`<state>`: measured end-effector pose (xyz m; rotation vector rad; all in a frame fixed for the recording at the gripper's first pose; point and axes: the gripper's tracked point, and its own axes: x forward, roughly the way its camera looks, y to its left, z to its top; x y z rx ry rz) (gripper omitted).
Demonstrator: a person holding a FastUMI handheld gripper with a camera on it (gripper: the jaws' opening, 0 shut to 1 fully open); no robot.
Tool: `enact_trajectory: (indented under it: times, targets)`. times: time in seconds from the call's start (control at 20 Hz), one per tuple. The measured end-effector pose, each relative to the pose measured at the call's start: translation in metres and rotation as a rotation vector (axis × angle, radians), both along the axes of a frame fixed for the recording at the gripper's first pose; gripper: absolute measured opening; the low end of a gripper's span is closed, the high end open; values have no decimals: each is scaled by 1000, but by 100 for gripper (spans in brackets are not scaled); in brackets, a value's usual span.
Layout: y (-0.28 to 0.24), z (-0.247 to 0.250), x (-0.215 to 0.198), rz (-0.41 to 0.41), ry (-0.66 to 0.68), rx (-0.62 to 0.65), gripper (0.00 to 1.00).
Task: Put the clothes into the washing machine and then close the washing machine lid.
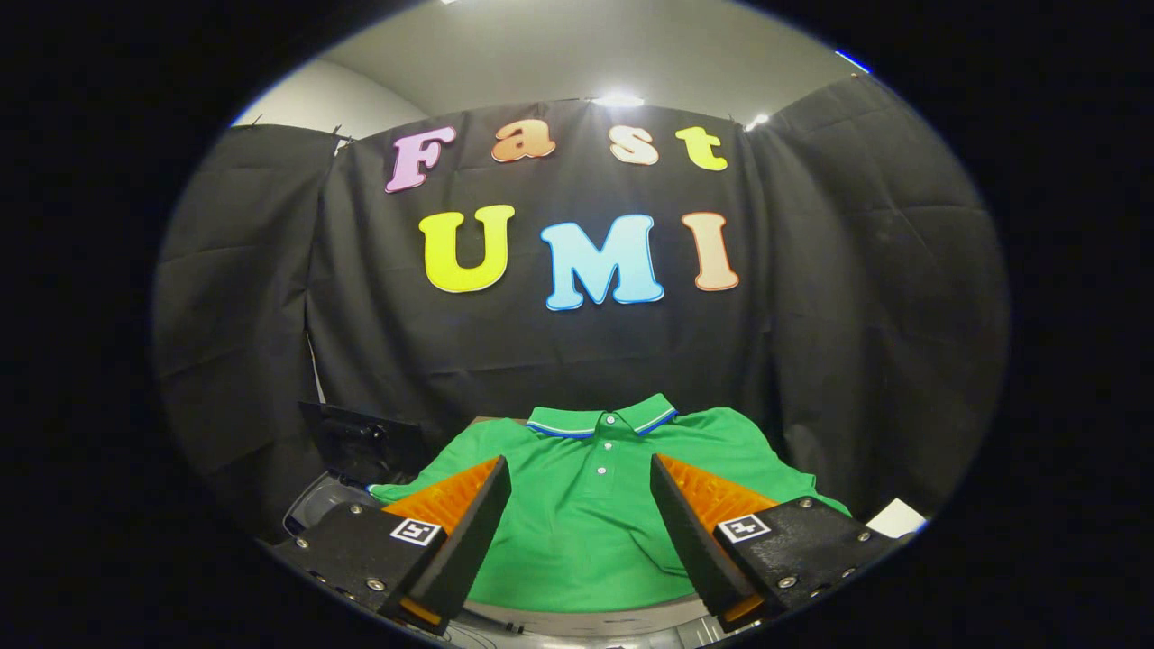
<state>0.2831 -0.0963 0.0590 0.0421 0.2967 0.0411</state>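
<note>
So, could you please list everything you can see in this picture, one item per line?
Polo shirt: one, green with a blue-edged collar and white buttons, spread flat on a surface just ahead of and between the fingers.
Washing machine: one, light body with a dark raised lid, beside the shirt's sleeve, partly hidden.
White object: one, past the shirt's other side, too small to identify.
Black cloth wall: behind everything.
Gripper: one, fingers open wide, hovering above the shirt, holding nothing.

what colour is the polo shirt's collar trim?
Green collar with a blue-and-white stripe along its edge, on the green polo shirt lying ahead of the open tool; gripper view.
</note>
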Motion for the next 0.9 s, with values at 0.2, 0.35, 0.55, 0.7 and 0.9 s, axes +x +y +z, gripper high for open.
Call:
enact_trajectory:
  times: [0.2,0.35,0.55,0.7,0.9]
  targets:
    - [-17,-16,31,-43,105,78,96]
    - [-28,-37,44,-62,205,73,96]
    - [-38,-53,66,-51,288,-18,95]
    - [-41,-68,78,-39,359,-50,96]
    - [-37,-90,79,-11,446,-67,96]
